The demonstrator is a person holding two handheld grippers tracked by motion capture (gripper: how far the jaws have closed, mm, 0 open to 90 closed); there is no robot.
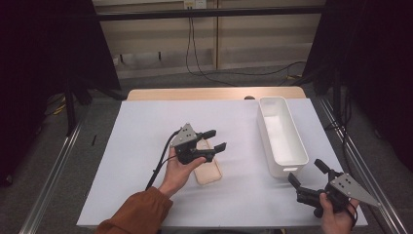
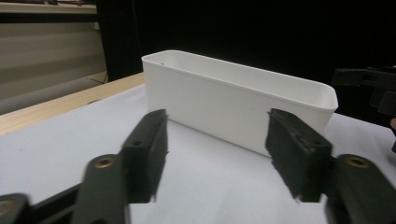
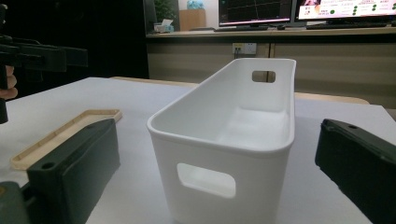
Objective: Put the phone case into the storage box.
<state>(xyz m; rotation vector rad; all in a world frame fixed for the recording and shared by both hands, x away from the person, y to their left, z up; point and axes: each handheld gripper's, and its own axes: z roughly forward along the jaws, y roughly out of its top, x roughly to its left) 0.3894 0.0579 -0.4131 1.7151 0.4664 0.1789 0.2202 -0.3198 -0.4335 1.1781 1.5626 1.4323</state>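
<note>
Left gripper (image 1: 217, 139), jaws parted with nothing between them, hovers over a flat wooden lid (image 1: 208, 168) at table centre, its long axis running near to far. White bin (image 1: 281, 135), right, lies parallel. Right gripper (image 1: 307, 176), jaws wide, sits near its close end. White sheet (image 1: 141, 146) covers the table; grey floor beyond.

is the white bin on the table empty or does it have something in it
Empty. The white bin stands upright on the table's white sheet, and the right gripper view shows its bare floor and inner walls. The wooden lid lies outside, beside it.
</note>
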